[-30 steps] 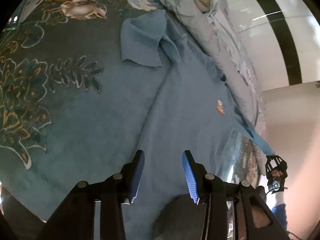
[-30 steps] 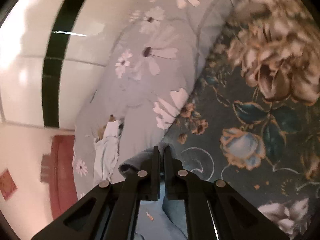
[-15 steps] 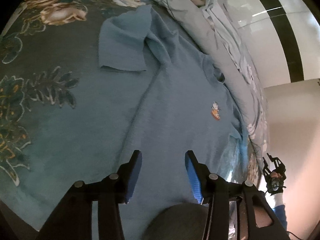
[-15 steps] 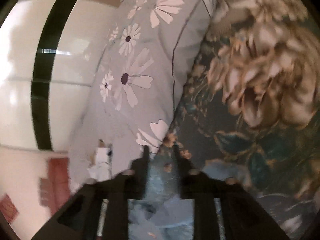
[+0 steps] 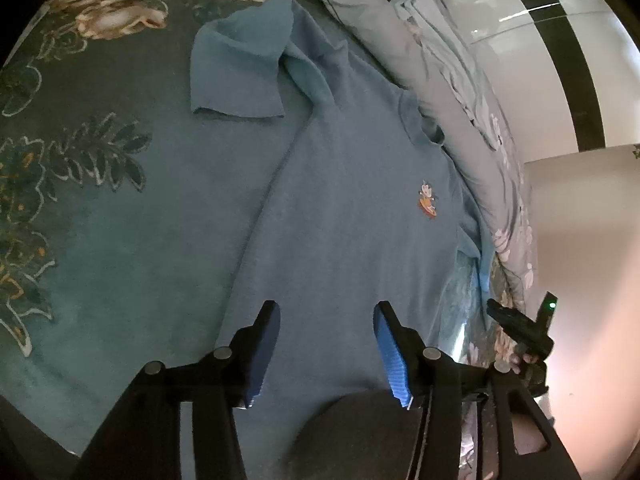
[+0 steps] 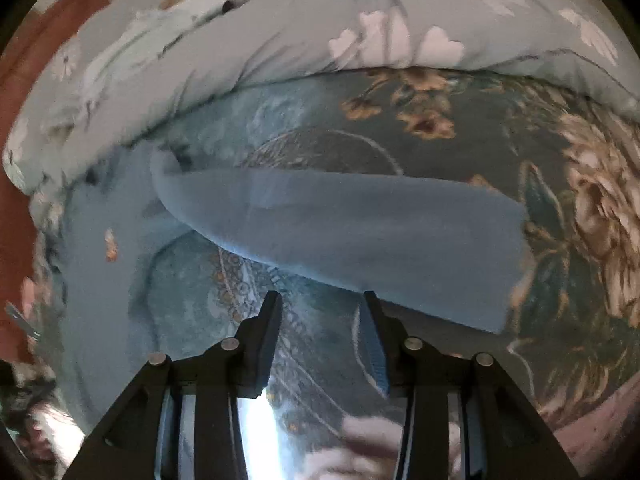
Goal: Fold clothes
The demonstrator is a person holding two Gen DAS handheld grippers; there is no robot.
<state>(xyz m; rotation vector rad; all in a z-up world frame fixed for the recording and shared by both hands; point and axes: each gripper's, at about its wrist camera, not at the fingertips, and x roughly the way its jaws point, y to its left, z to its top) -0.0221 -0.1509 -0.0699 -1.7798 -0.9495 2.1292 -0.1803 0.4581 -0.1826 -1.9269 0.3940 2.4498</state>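
Note:
A blue short-sleeved shirt with a small orange chest logo lies face up on the dark floral bedspread. One sleeve lies spread at the far left. My left gripper is open and empty, just above the shirt's lower part. My right gripper is open and empty, above the bedspread just short of the other sleeve, which lies spread out flat. The right gripper also shows at the right edge of the left wrist view.
A rolled grey quilt with white flowers runs along the shirt's collar side; it also shows in the right wrist view. A white wall with a black stripe stands behind it. A red-brown surface shows at far left.
My right gripper was shut on the shirt sleeve; it has opened, let the sleeve go and swung down. The sleeve now lies flat. My left gripper stayed open and shifted slightly over the shirt.

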